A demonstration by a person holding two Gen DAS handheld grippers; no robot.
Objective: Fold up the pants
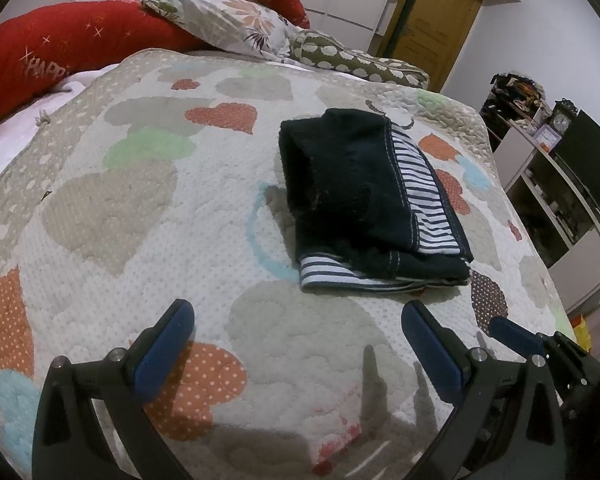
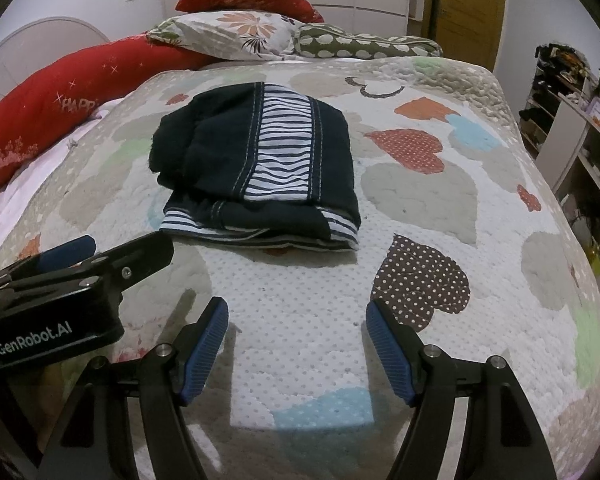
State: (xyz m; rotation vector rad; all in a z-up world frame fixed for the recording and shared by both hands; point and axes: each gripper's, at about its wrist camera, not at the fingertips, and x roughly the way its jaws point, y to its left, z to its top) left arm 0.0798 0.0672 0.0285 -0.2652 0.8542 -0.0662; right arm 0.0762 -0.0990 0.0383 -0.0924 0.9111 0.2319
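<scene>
Dark navy pants (image 1: 364, 196) (image 2: 260, 164), striped lining showing, folded into a compact stack, lying flat at 12 o'clock on quilt (image 2: 420, 216).

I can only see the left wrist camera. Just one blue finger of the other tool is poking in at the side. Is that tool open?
Observer: Yes. The right wrist view shows both fingers of the right tool spread wide, with nothing between them.
Operator: What's under it?
Observer: Bare quilt with a light-blue patch near the tool's base, not the pants.
Operator: Does my tool have writing on it?
Observer: Yes, white lettering on the side of the left tool reads GenRobot.AI.
</scene>
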